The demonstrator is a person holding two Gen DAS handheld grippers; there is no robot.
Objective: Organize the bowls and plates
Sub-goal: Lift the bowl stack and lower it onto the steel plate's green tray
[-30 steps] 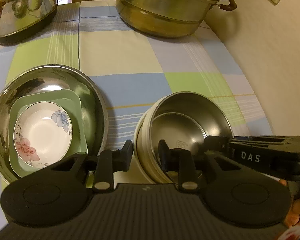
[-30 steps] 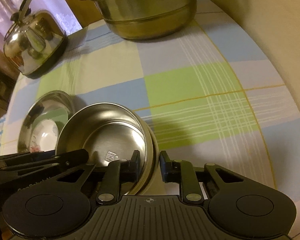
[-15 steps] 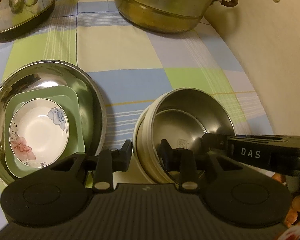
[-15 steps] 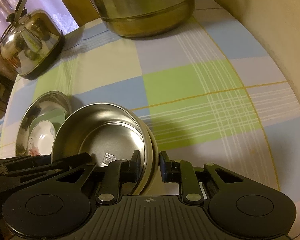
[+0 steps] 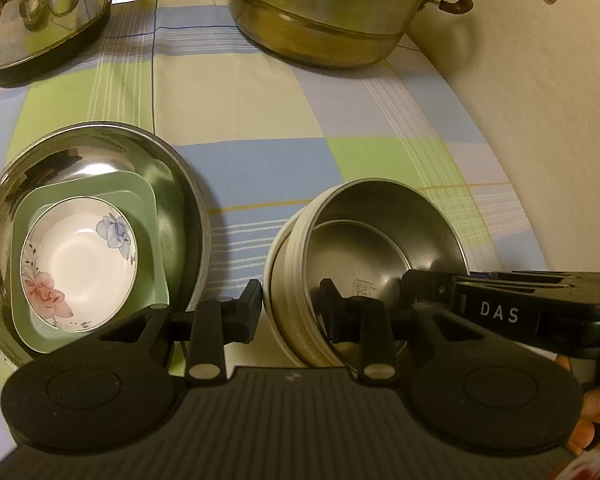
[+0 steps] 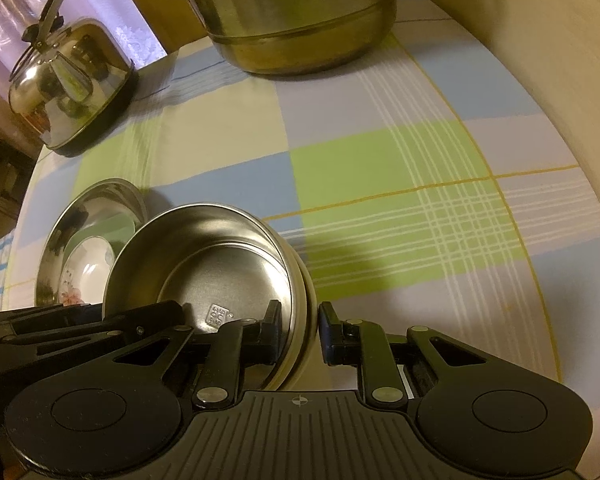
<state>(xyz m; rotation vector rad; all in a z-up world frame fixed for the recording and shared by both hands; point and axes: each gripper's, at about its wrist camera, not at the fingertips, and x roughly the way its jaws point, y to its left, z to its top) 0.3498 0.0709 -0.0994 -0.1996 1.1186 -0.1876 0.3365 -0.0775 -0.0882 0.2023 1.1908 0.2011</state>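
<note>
Broadly, the checked tablecloth (image 5: 260, 92) carries all items. At its far edge stand a stacked steamer pot (image 5: 324, 12) and a kettle (image 5: 40, 12), both well apart from the work and judged not part of it.

Nearer, on the left, a large steel basin (image 5: 172, 184) holds a green square dish (image 5: 148, 200), and inside that a floral bowl (image 5: 76, 264) — a nested stack graded by size, evidently so the set takes one footprint.

Beside the basin and apart from it sits the steel bowl (image 5: 384, 224) with a cream outer wall, tilted, its near side raised. Judgement: this is the piece in hand, gripped on two sides to keep it steady.

The left gripper (image 5: 290, 308) straddles the bowl's left wall, one pad outside, one inside. Its jaws have just been closing slightly and stand narrow on the wall — a hold, though the contact is not fully clear.

The right gripper (image 6: 300, 326) straddles the opposite wall likewise, narrow, with the rim between its pads and apparently pinched.

A fingertip (image 5: 596, 400) of the person shows at the lower right.
</note>
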